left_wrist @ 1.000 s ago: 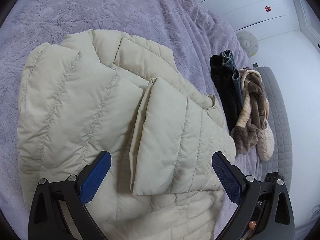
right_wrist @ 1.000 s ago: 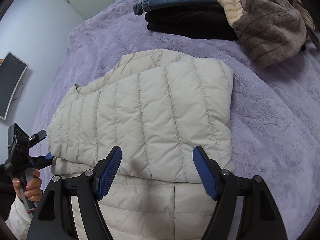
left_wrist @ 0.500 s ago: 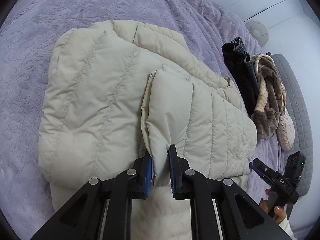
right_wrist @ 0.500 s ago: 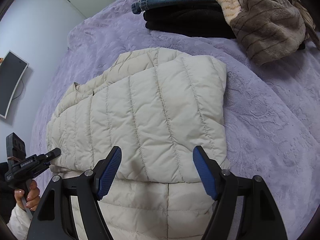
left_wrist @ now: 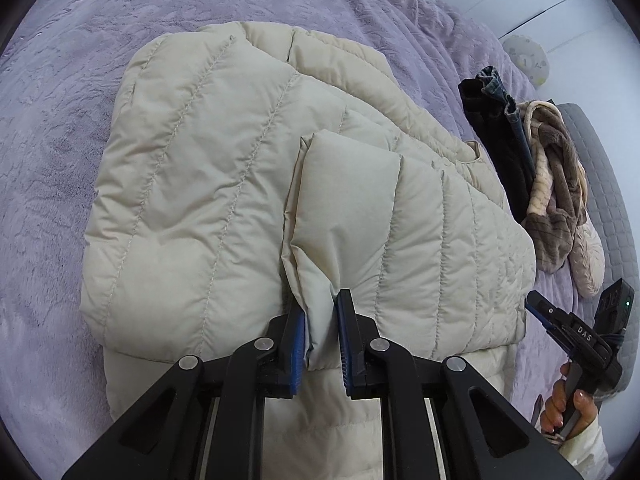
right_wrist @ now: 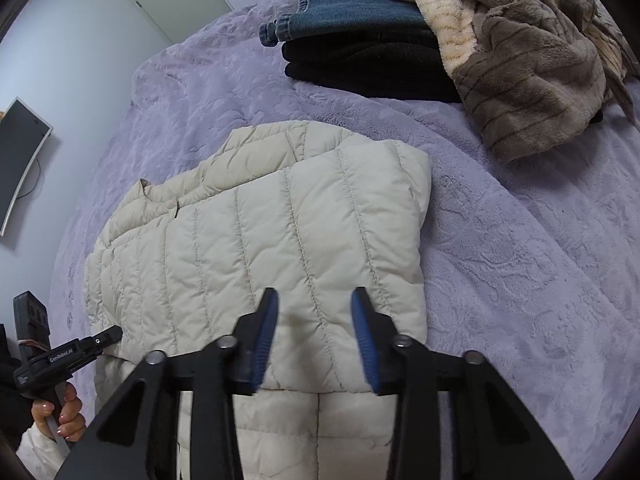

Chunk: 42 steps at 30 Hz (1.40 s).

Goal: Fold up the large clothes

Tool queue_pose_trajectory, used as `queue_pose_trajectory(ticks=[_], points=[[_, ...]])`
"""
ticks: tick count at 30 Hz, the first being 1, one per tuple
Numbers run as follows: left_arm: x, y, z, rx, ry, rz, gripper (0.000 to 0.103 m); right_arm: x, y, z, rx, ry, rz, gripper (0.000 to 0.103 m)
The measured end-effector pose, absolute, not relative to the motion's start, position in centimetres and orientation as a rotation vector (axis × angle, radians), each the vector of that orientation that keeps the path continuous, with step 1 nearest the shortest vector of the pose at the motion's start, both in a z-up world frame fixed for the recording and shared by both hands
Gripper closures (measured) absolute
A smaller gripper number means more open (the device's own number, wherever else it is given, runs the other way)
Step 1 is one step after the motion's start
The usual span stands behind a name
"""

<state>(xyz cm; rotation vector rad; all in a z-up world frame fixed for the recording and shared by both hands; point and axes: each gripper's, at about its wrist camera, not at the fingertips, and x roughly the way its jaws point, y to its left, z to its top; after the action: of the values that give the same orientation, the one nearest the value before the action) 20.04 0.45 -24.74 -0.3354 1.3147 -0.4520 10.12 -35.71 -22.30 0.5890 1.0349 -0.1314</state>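
Observation:
A cream quilted puffer jacket (left_wrist: 192, 184) lies partly folded on the purple bedspread (left_wrist: 52, 128). My left gripper (left_wrist: 322, 336) is shut on the near edge of a folded-over panel at the jacket's middle, and the fabric bunches between its blue pads. In the right wrist view the same jacket (right_wrist: 260, 240) fills the centre. There my right gripper (right_wrist: 316, 340) hovers over the lower hem of the folded top layer. Its jaws are closing and look blurred. The hem lies between them, unpinched.
Folded jeans and dark clothes (right_wrist: 360, 40) are stacked at the far side of the bed, with a brown striped fleece (right_wrist: 528, 64) heaped beside them. A person's hand (left_wrist: 568, 404) holds the right gripper's handle. A dark monitor (right_wrist: 20, 152) hangs on the left wall.
The left gripper came in and shut on the jacket's folded panel, then held it. The right gripper's jaws stayed wide until just now and have narrowed over the hem.

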Motion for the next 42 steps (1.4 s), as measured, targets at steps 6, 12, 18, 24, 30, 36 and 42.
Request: queue_pose_trajectory(ticks=[6,12,18,24,30,36,42], points=[[20.0,0.5,-25.0,-0.326,1.316,-0.440,0.086,11.5,-36.0,-25.5,0.557,1.113,-0.152,0.077],[20.0,0.6,-24.5,-0.301,1.309,-0.425,0.086,11.4,-36.4,-26.9,0.580,1.120,-0.163,0.081],[20.0,2.7,-22.3,-0.261,1.262,-0.360,0.086,11.6,-36.3,-26.8,0.561,1.124,-0.162,0.081],[19.9,2.7,-18.9,-0.203,1.181,-0.402,0.086,11.5,-36.0,-26.7,0.555,1.124,-0.167,0.081],[19.5,-1.7,-19.9,-0.087,1.182,-0.461,0.086,11.5,-35.6,-26.5,0.552,1.128,-0.188,0.081],[21.0,-2.4,-23.0,-0.024,1.224,-0.396,0.086,11.4,-35.7,-26.4,0.572,1.129,-0.204,0.081],[22.3,-2.7,-23.4,-0.014,1.225,-0.366,0.086,11.3,-36.4,-26.6,0.627,1.129,-0.229,0.080]])
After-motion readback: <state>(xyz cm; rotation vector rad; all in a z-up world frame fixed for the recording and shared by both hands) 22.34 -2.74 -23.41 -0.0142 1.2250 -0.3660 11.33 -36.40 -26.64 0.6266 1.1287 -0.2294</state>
